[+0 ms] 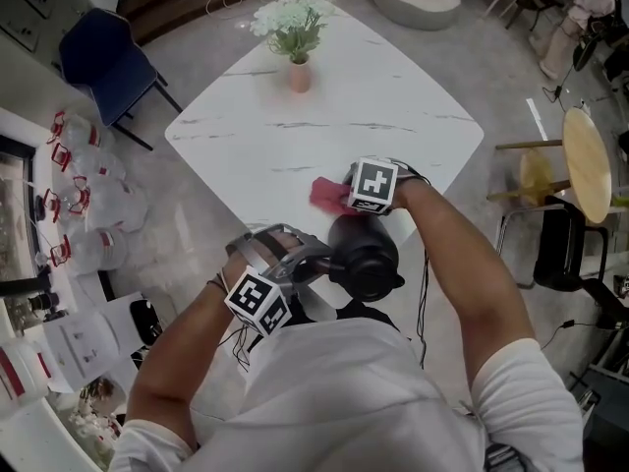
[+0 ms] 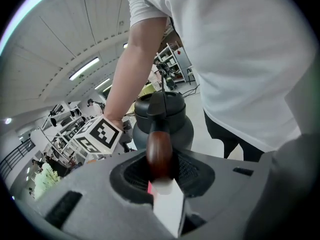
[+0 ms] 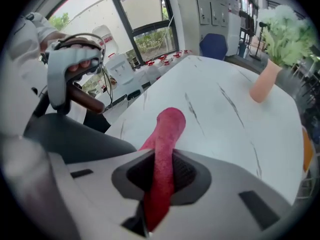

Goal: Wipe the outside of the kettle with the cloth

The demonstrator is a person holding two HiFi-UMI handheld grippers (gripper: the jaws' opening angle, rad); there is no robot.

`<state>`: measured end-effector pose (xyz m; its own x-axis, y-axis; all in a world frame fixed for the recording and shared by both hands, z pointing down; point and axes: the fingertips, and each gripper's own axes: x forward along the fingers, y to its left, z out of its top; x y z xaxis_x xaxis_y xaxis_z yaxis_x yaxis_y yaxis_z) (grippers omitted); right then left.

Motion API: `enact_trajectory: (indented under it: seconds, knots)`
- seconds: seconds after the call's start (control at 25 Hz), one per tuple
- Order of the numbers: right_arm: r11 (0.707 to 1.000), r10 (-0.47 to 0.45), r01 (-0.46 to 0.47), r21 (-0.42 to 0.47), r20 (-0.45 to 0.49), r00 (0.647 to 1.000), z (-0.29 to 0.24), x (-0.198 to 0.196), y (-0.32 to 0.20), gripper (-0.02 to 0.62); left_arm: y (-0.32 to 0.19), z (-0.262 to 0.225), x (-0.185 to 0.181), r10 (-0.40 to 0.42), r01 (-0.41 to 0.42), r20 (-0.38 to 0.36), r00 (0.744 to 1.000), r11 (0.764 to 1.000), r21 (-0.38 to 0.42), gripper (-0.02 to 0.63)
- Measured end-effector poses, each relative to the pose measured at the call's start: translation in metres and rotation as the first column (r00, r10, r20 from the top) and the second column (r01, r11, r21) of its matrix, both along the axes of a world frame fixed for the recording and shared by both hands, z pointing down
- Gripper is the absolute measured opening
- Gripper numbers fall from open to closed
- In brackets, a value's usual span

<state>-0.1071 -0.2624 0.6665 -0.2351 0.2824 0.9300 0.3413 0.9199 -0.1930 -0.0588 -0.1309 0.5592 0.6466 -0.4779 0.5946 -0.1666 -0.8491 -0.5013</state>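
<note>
At the worktop (image 1: pixel 413 116) near corner, left claw (image 2: pixel 161 176) clenches the kettle (image 1: pixel 366 256) handle; right claw (image 3: pixel 161 184) grasps the cloth (image 3: pixel 167 134) just beyond the kettle, over bare worktop.

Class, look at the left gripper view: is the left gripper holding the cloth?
No, the left gripper is shut on the brown handle of the dark kettle, and no cloth is between its fingers.

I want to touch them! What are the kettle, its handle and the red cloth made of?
The kettle looks like dark, faintly shiny metal, possibly plastic. Its handle seems glossy brown wood. The cloth is fuzzy pinkish-red fabric, maybe terry.
</note>
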Motion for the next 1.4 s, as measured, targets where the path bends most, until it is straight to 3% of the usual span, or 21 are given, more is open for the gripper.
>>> enact_trajectory:
  seconds: [0.16, 0.28, 0.44, 0.56, 0.76, 0.92, 1.12, 1.24, 1.4]
  knots:
    - [0.995, 0.100, -0.101, 0.000, 0.132, 0.986, -0.026, -0.007, -0.010, 0.063, -0.008, 0.006, -0.010, -0.050, 0.048, -0.041, 0.998, 0.998, -0.048, 0.106]
    - [0.966, 0.248, -0.258, 0.010, 0.240, 0.939, -0.054, -0.003, -0.028, 0.063, -0.014, 0.010, -0.019, -0.102, 0.094, -0.079, 0.992, 0.991, -0.098, 0.109]
    - [0.858, 0.485, -0.512, -0.028, 0.367, 0.793, -0.087, 0.022, -0.053, 0.063, -0.025, 0.013, -0.037, -0.171, 0.154, -0.115, 0.979, 0.978, -0.144, 0.110]
    - [0.771, 0.588, -0.636, -0.028, 0.414, 0.695, -0.101, 0.054, -0.059, 0.063, -0.039, 0.015, -0.058, -0.253, 0.229, -0.135, 0.958, 0.958, -0.170, 0.109]
    - [0.631, 0.705, -0.773, -0.066, 0.464, 0.536, -0.117, 0.095, -0.041, 0.063, -0.054, 0.019, -0.079, -0.377, 0.313, -0.208, 0.903, 0.906, -0.283, 0.109]
    - [0.497, 0.777, -0.857, -0.136, 0.510, 0.370, -0.135, 0.120, -0.015, 0.063, -0.058, 0.017, -0.075, -0.373, 0.298, -0.208, 0.904, 0.900, -0.318, 0.107]
    - [0.369, 0.819, -0.903, -0.222, 0.537, 0.202, -0.152, 0.139, 0.020, 0.063, -0.063, 0.017, -0.073, -0.374, 0.282, -0.195, 0.907, 0.882, -0.378, 0.104]
    - [0.326, 0.829, -0.910, -0.257, 0.540, 0.144, -0.157, 0.145, 0.041, 0.064, -0.063, 0.016, -0.072, -0.381, 0.284, -0.183, 0.906, 0.869, -0.404, 0.103]
    - [0.324, 0.820, -0.916, -0.237, 0.554, 0.146, -0.160, 0.148, 0.064, 0.064, -0.062, 0.013, -0.072, -0.397, 0.310, -0.180, 0.900, 0.873, -0.376, 0.150]
